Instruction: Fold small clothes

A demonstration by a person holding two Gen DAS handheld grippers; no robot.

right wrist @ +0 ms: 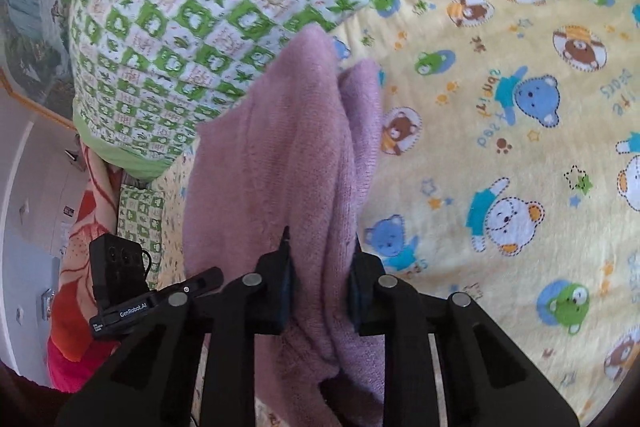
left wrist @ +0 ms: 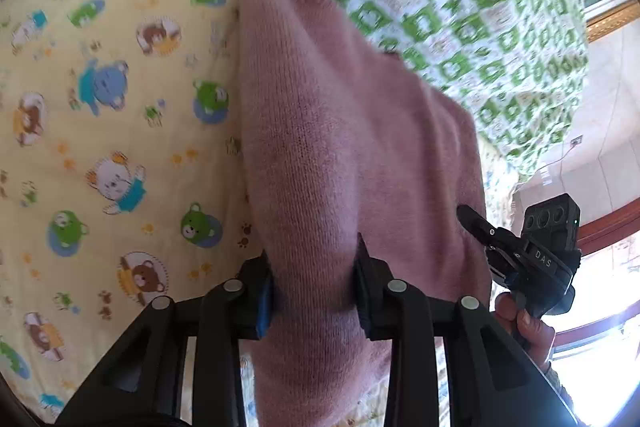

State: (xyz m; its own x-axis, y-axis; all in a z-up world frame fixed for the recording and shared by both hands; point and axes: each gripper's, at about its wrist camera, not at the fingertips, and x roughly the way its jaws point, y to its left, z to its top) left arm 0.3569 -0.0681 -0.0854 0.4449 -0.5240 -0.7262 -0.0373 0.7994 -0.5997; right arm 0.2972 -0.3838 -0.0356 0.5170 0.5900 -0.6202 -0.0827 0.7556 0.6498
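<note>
Both grippers — left gripper (left wrist: 314, 285) and right gripper (right wrist: 320, 287) — are clamping narrowly on the pink sweater (left wrist: 340, 131), which I am holding bunched above the yellow bear-print sheet (left wrist: 120, 147), presumably for folding.

— Any lettering you can read?
— "DAS" in white on the black body of the right tongs (left wrist: 466, 217), in the left wrist view.
— And the other one?
— "GenRobot.AI" on the side of the left tongs (right wrist: 212, 277), with smaller print beside it too tiny to read.
— The yellow bedsheet (right wrist: 500, 107)?
— Blue words beside the bears, upside down and unclear.
</note>
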